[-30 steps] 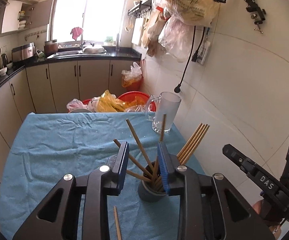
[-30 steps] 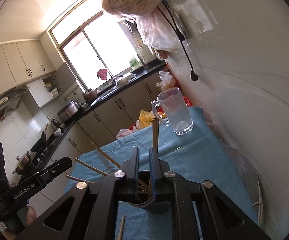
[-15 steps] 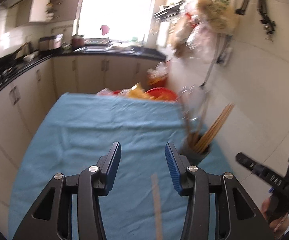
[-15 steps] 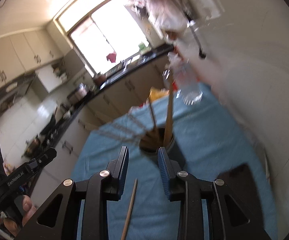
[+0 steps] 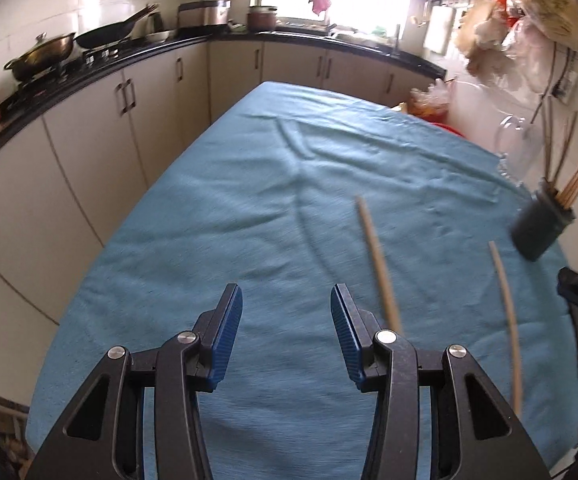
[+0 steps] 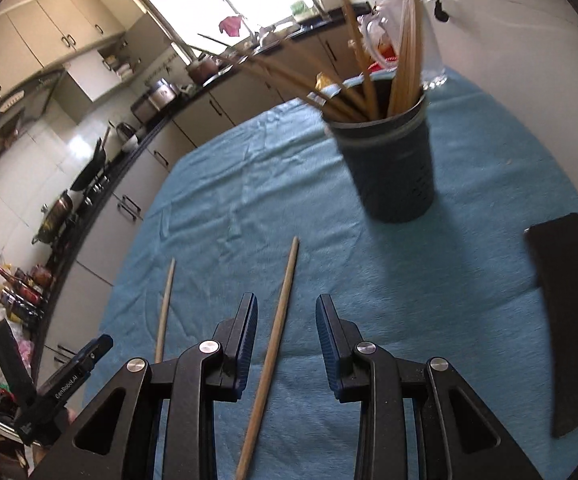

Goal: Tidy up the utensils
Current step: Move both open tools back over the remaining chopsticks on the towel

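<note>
Two loose wooden chopsticks lie on the blue tablecloth (image 5: 249, 184). In the right wrist view one chopstick (image 6: 277, 340) lies between the jaws of my open right gripper (image 6: 287, 312), and the pads do not touch it. The other chopstick (image 6: 165, 308) lies to its left. A dark utensil holder (image 6: 393, 168) full of chopsticks stands beyond them. My left gripper (image 5: 286, 300) hangs open over bare cloth, with the nearer chopstick (image 5: 377, 260) just right of its right finger. The second chopstick (image 5: 507, 320) and the holder (image 5: 541, 224) are further right.
A glass mug (image 5: 517, 152) stands behind the holder by the tiled wall. A flat black object (image 6: 569, 312) lies on the cloth right of my right gripper. Kitchen cabinets (image 5: 149, 112) and a stove with pans run along the left.
Both grippers have opened, drawn back from the holder and dropped toward the cloth. The left one swung left over bare cloth; the right one now straddles a loose chopstick.
</note>
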### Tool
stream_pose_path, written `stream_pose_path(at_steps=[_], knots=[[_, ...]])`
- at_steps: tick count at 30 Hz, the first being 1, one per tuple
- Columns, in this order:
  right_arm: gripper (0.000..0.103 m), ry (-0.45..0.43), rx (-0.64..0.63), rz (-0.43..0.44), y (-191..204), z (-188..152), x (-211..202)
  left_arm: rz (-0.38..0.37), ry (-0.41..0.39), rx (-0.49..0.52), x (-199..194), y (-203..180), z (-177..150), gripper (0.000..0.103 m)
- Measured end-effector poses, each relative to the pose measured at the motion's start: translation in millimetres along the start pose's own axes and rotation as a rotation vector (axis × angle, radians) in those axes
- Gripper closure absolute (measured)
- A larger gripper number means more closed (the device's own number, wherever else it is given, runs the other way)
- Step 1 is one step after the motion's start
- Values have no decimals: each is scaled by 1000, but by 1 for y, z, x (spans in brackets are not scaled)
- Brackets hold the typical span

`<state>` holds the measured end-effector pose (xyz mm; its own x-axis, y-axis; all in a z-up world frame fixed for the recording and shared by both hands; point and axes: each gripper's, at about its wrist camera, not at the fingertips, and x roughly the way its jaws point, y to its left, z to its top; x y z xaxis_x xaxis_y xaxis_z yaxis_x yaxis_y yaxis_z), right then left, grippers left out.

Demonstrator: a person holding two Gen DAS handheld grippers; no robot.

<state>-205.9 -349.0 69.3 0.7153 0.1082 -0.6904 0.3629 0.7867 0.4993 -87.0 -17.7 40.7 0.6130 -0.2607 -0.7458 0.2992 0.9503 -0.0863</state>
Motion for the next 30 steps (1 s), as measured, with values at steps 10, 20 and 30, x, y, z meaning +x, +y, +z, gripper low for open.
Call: stream_pose_path(at_steps=[10, 20, 30], knots=[[69, 25, -13, -37, 15, 4, 21, -32, -4, 5, 12, 8, -13, 57], [65, 97, 34, -78, 6, 8, 41, -101, 35, -28, 16, 13, -11, 55], [65, 174, -12, -117, 19, 8, 74, -127, 70, -36, 18, 10, -10, 55]])
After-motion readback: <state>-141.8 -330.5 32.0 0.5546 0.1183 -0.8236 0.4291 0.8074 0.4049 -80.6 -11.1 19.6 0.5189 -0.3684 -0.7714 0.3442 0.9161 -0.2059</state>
